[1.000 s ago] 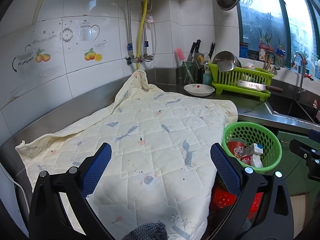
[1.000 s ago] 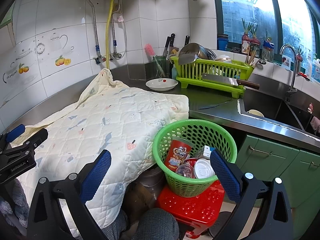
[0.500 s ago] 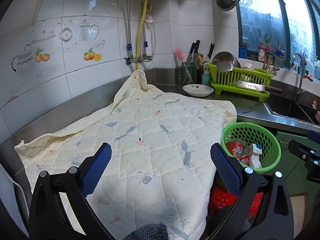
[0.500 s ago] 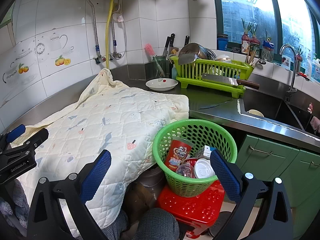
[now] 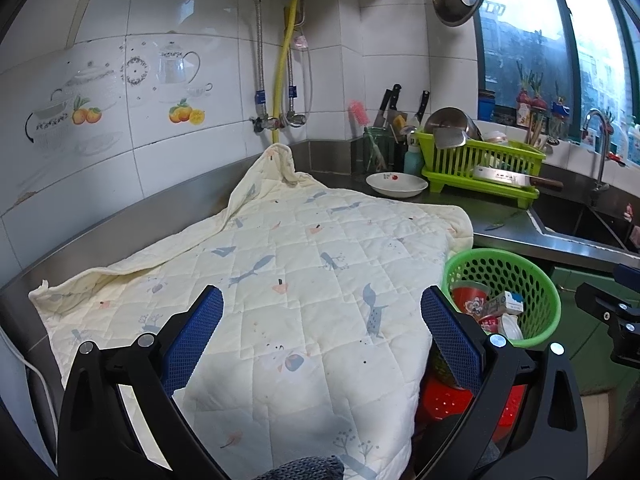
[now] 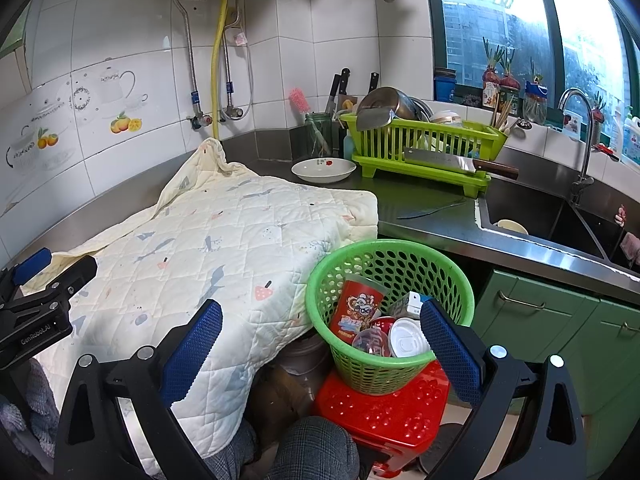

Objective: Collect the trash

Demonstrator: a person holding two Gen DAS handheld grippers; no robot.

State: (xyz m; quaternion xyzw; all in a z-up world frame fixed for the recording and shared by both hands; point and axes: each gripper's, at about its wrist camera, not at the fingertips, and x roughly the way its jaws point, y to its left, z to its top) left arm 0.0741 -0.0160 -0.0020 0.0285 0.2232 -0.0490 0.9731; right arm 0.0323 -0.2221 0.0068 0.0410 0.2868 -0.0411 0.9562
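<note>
Change since earlier frames: almost none; left view has drifted slightly, so the green basket (image 5: pixel 502 296) sits a touch lower and further left in it. Right view unchanged.
Left gripper (image 5: pixel 322 330): jaws wide apart, holding nothing, hovering over the quilted cloth (image 5: pixel 280 264).
Right gripper (image 6: pixel 320 340): jaws wide apart, empty, aimed at the near rim of the green basket (image 6: pixel 390 312).
Trash location: all visible trash lies inside the basket; none seen on the cloth or on the bare counter (image 6: pixel 432 220).
Basket placement: stands on a red stool (image 6: pixel 384 412) just beside the counter edge, below worktop level, probably so items can be dropped straight down into it.
Cloth: spread over the worktop, near corner hanging over the edge, far corner bunched against the wall; likely a cleared working surface.
Count, trash: one red printed cup (image 6: pixel 356 310), one white-lidded tin (image 6: pixel 408 344), one small carton (image 6: pixel 408 304), one clear round item beside the tin; anything beneath cannot be made out.
Count, other: one white dish (image 6: pixel 323 170), one green drying rack (image 6: pixel 424 148), one cleaver (image 6: pixel 460 164) resting across the rack's front.
Judgement: collection looks finished or nearly so; nothing left within reach to pick up.
</note>
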